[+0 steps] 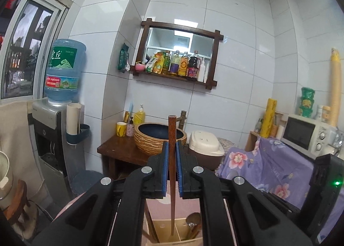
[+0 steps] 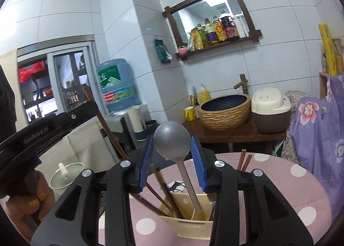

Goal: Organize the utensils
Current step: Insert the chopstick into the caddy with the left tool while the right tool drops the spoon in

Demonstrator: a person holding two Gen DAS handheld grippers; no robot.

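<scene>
Chopstick (image 1: 172, 160) pinched upright in left gripper (image 1: 172, 155), grey spoon (image 2: 172, 140) gripped by right gripper (image 2: 172, 160) over holder (image 2: 193, 222)

I am counting two grippers: the left gripper (image 1: 171, 149) and the right gripper (image 2: 172, 155). I am seeing one brown chopstick (image 1: 172, 160) raised in the left one, and one grey ladle (image 2: 172, 141) between the right one's pads. One beige utensil holder (image 2: 191, 222) is standing on one pink polka-dot desk (image 2: 279, 192); about four more chopsticks (image 2: 163, 194) are leaning in it, though overlap is blurring the count. I am also counting one water bottle (image 1: 62, 69), one basin (image 1: 160, 137), one rice cooker (image 1: 205, 145), one microwave (image 1: 305, 136), one yellow mug (image 1: 121, 129) and one mirror shelf (image 1: 178, 52) carrying roughly six bottles.
</scene>
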